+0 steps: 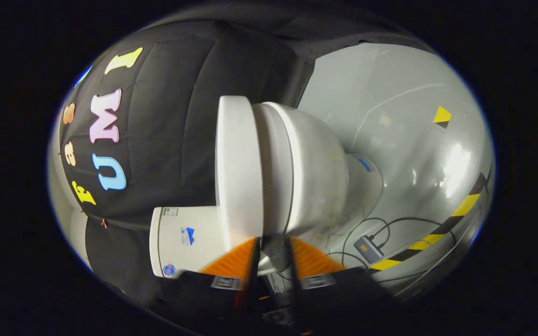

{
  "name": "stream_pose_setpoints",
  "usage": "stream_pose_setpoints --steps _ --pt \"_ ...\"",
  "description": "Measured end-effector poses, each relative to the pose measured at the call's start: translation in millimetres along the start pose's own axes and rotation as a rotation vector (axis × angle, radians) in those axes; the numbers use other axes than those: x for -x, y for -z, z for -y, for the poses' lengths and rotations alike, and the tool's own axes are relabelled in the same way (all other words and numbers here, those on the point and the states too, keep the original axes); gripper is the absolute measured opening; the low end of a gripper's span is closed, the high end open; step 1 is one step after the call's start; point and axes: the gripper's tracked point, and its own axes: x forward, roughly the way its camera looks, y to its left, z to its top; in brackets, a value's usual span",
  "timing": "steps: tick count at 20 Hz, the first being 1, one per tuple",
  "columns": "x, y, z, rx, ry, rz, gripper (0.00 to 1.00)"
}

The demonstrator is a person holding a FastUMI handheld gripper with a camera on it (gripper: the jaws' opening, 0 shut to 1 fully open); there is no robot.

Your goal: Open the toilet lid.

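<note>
The view is rolled sideways, so the white toilet lies across it. Its lid (238, 163) rests flat against the seat (276, 177), with the bowl (318, 172) beyond and the tank (185, 238) beside the lid. My gripper (273, 254) is at the toilet's near edge, where lid and seat meet. The two fingers (231, 263) stand close together with a narrow gap. One finger covers the lid's near end, and a shadowed piece of the rim sits in the gap. Whether both fingers press on it is unclear.
A black cloth wall (171, 116) hangs behind the tank. The glossy grey floor (404, 140) carries a yellow-and-black striped tape (437, 233), a small adapter box (368, 248) with black cables, and a yellow marker (442, 115).
</note>
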Motion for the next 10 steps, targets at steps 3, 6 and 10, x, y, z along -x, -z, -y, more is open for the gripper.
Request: stream_pose_setpoints --steps 3,6,10 --pt "-23.0 5.1 -8.0 0.057 -0.028 -0.020 0.15" --pt "-46.2 1.9 -0.6 0.120 0.060 -0.016 0.04" --pt "-16.9 3.1 -29.8 0.204 0.165 0.021 0.05"
